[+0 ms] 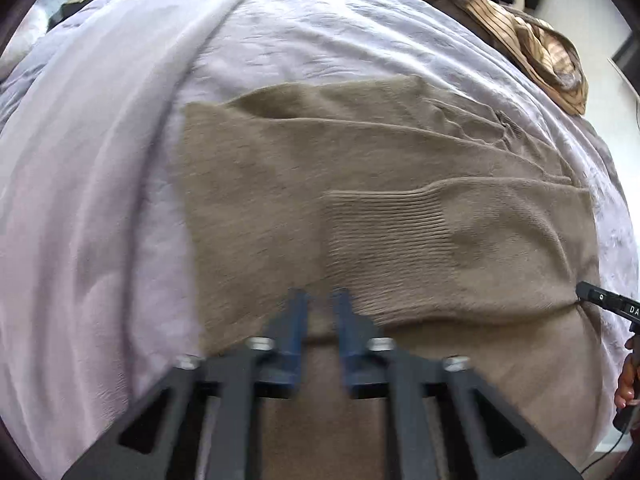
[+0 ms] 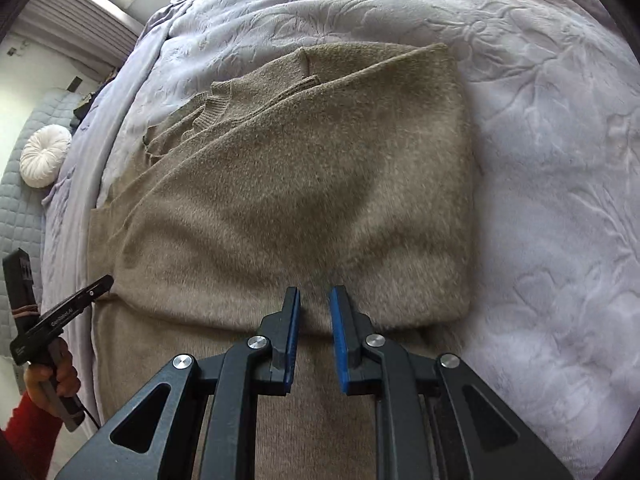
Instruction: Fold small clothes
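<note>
A tan knit sweater (image 1: 260,184) lies flat on the bed, partly folded. One sleeve with a ribbed cuff (image 1: 384,240) is laid across its body. In the right wrist view the sweater (image 2: 300,168) shows its ribbed collar (image 2: 216,104) at the far left. My left gripper (image 1: 320,294) hovers over the sweater's near part, jaws apart, with no fabric between the blue pads. My right gripper (image 2: 316,290) is also open over the near fold, nothing between its pads. Each view shows the other gripper's tip at the sweater's side edge: the right gripper (image 1: 600,300) and the left gripper (image 2: 80,296).
A lavender embossed bedspread (image 2: 540,160) covers the bed around the sweater. A pile of brown striped cloth (image 1: 532,40) lies at the far right. A white round cushion (image 2: 44,156) sits on a grey quilted mat (image 2: 20,208) beyond the bed edge. A hand with a red sleeve (image 2: 52,380) holds the left gripper.
</note>
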Motion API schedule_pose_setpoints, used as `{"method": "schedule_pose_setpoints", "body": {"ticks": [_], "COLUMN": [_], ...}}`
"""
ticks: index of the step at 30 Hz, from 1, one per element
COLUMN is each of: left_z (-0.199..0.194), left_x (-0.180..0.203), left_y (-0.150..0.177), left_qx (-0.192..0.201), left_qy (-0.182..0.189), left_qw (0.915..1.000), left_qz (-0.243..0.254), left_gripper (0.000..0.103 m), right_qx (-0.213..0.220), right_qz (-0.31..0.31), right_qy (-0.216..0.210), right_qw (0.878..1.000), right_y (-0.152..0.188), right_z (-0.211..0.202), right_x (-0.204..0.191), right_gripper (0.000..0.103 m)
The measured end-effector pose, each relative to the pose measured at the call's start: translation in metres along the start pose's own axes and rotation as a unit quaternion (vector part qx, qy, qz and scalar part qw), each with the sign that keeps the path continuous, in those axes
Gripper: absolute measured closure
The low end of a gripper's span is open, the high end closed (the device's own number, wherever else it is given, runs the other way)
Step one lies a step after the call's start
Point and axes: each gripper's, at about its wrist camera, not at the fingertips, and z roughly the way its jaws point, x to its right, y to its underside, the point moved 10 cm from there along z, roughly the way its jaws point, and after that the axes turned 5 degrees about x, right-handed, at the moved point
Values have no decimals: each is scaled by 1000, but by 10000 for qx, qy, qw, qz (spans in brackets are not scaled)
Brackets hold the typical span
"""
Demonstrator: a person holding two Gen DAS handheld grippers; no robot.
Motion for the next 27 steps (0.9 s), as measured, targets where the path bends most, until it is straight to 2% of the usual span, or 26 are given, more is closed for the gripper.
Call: {"method": "schedule_pose_setpoints", "body": {"ticks": [1, 3, 4, 5, 7, 8, 10, 11, 14, 17, 20, 23, 25, 26, 27], "left_z": [-6, -20, -25, -32, -37, -38, -40, -41, -46, -51, -57, -64, -70, -72, -73], "left_x": [-7, -22, -27, -34, -42, -46, -57, -62, -78, -89, -100, -109, -115, -117, -119], "left_y": [1, 0, 0, -1, 3, 5, 11, 13, 19, 24, 31, 38, 42, 43, 44], "left_qx": [64, 234, 296, 410, 398, 369, 316, 296, 305, 334, 337, 340, 363, 389, 409], "left_qy": [-19, -265, -415, -542, -525, -522, -478, -478, -523, -562, -637, -632, -630, -642, -653], "left_qw": [9999, 9992, 9986, 9976, 9975, 9975, 9971, 9968, 9945, 9927, 9919, 9916, 9915, 9913, 9912], "left_qz": [-93, -161, -160, -161, -240, -302, -494, -564, -849, -1014, -1043, -1080, -1082, -1078, -1077], "left_gripper": [54, 25, 19, 17, 17, 17, 17, 17, 17, 17, 17, 17, 17, 17, 17], "right_qx": [-7, 5, 27, 36, 3, -88, -247, -338, -724, -944, -1037, -1040, -926, -920, -900], "right_qz": [22, 54, 65, 92, 149, 184, 217, 237, 453, 864, 1202, 1561, 1642, 1610, 1543], "right_qy": [10, 4, -91, -243, -562, -855, -1232, -1475, -2221, -2861, -3091, -3079, -3056, -3054, -3039], "right_qw": [10000, 10000, 9999, 9997, 9983, 9961, 9918, 9882, 9713, 9496, 9377, 9327, 9333, 9340, 9358], "right_y": [1, 3, 4, 6, 11, 18, 29, 36, 57, 65, 66, 60, 53, 52, 51], "right_z": [-2, -9, -13, -16, -18, -16, -8, -2, 31, 59, 94, 118, 126, 126, 127], "right_x": [0, -5, -11, -19, -38, -58, -89, -109, -178, -230, -272, -286, -292, -295, -299], "right_gripper": [86, 85, 85, 85, 84, 82, 65, 54, 53, 53, 53, 53, 65, 85, 96]}}
